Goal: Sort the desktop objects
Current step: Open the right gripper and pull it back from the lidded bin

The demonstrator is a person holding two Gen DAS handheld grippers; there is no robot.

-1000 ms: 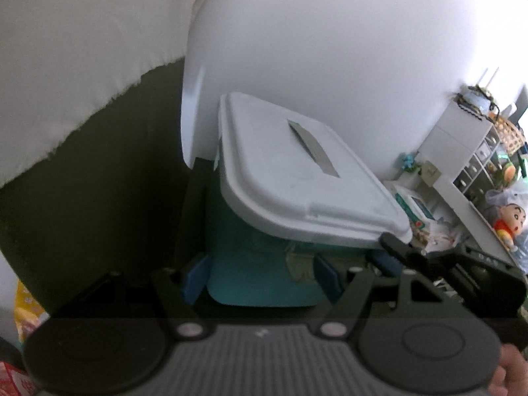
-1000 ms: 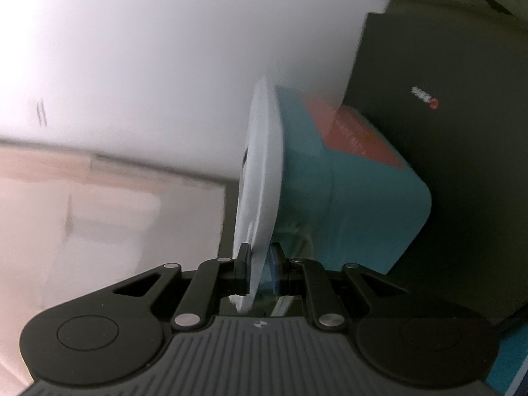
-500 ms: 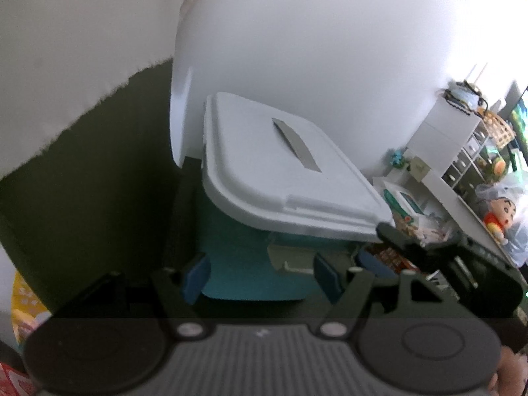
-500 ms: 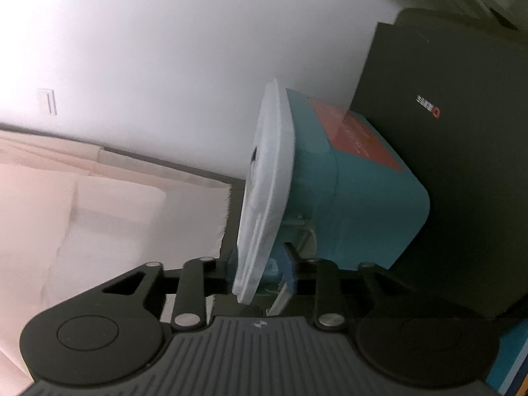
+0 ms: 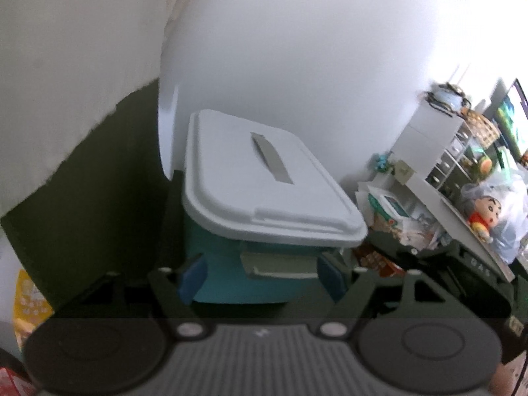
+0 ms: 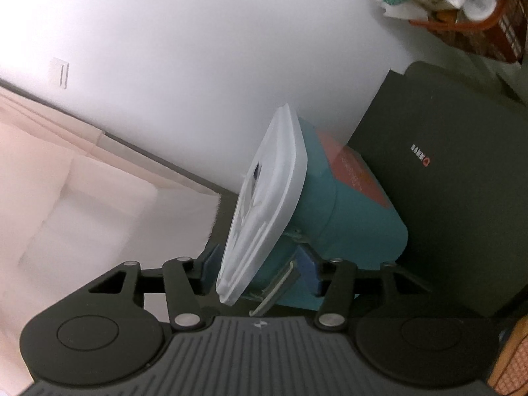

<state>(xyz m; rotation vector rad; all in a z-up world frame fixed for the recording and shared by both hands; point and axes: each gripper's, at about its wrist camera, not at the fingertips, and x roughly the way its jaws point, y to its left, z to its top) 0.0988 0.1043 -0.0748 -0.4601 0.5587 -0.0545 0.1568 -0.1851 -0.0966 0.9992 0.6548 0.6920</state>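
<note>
The left gripper [image 5: 262, 277] is holding its blue-padded fingers [image 5: 193, 279] spread around the teal box [image 5: 250, 277], one pad sitting against each side of the box body just below the white lid [image 5: 264, 184]. The right gripper [image 6: 260, 272] is keeping its fingers [image 6: 308, 272] parted too, with the lid's near edge and a grey latch [image 6: 277, 288] lying between them, the pads not visibly pressing on either. Beyond both sets of fingers, the box is resting on a dark mat [image 6: 445, 198], with the white wall [image 6: 214, 49] rising farther back.
</note>
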